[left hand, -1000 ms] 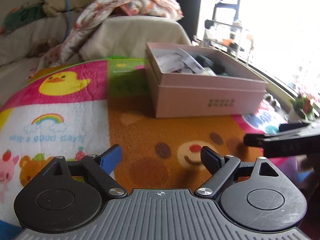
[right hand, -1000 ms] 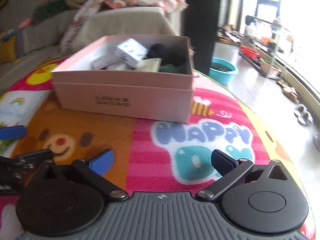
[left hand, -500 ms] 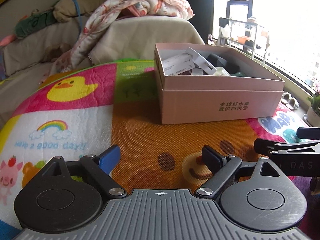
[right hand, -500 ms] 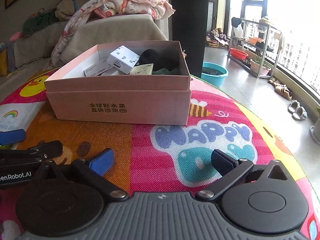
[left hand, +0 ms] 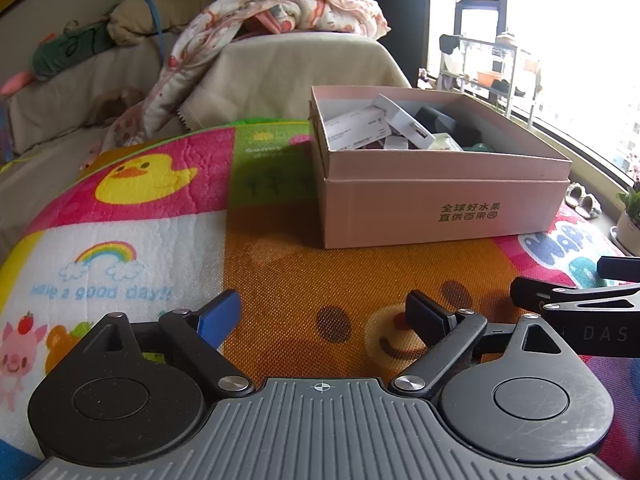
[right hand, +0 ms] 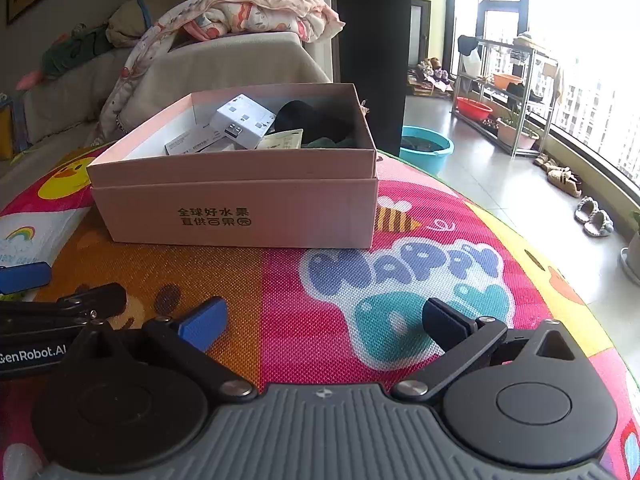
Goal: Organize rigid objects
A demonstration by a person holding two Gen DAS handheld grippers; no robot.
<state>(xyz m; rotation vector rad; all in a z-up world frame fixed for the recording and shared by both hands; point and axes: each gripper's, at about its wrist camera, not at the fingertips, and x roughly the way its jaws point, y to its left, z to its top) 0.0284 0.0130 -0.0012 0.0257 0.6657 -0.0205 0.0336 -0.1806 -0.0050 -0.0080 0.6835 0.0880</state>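
Observation:
A pink cardboard box stands open on a colourful play mat. Inside it lie white cartons, a dark object and a green item. My left gripper is open and empty, low over the mat, well short of the box. My right gripper is open and empty, also low over the mat in front of the box. Each gripper's fingers show at the edge of the other's view.
A sofa with a blanket and cushions stands behind the mat. A teal basin, a metal rack and slippers are on the floor to the right by the window. A potted plant stands at the right.
Both grippers have tilted up and steadied, so the box now sits more level and a little farther back in view. Both stay open and empty.

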